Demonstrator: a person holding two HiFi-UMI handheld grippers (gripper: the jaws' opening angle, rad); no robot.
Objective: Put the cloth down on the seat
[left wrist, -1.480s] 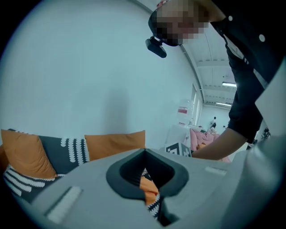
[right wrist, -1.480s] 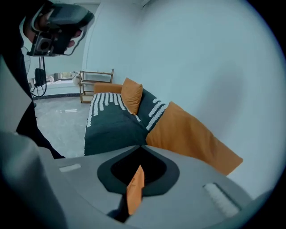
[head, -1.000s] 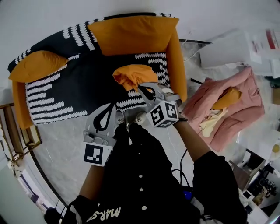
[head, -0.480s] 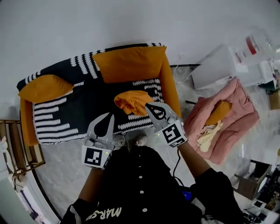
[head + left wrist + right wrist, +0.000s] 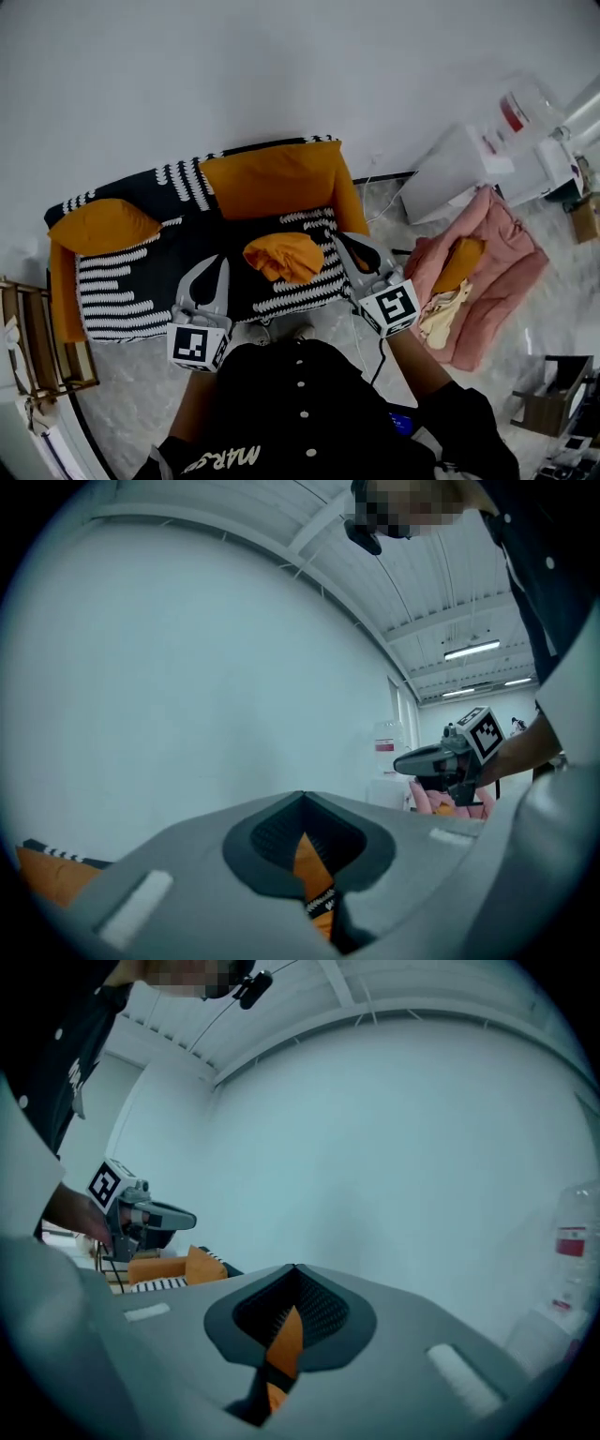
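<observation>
L gripper (image 5: 302,797): jaws pressed together at the tips, nothing pinched. Orange fabric w/ a bit of b/w pattern shows thru the gap behind the tips.
L gripper, head view (image 5: 222,260): over the front edge of the seat, tips pointing 12 o'clock, marker cube at the 6 o'clock end.
R gripper (image 5: 294,1267): jaws also together, empty. Orange shows thru its gap.
R gripper, head view (image 5: 337,238): by the seat's 3 o'clock end, tips pointing approx 11 o'clock.
Cloth (image 5: 284,256): orange, crumpled, lying on the seat. It is at 3 o'clock of the L gripper tips and approx 8 o'clock of the R gripper tips, between the two and apart from both.
Seat (image 5: 187,253): black cover w/ white dashes, the surface carrying the cloth.
Back cushion (image 5: 272,178): orange, at 12 o'clock of the cloth, leaning on the sofa back.
Pillow (image 5: 101,225): orange, at the seat's 9 o'clock end, well apart from the cloth.
Pink heap (image 5: 497,253): clothing on the floor, at 3 o'clock of the R gripper.
White boxes (image 5: 450,178): at 12 o'clock of the pink heap, by the wall.
Wooden rack (image 5: 33,337): at 9 o'clock of the L gripper, past the sofa end.
</observation>
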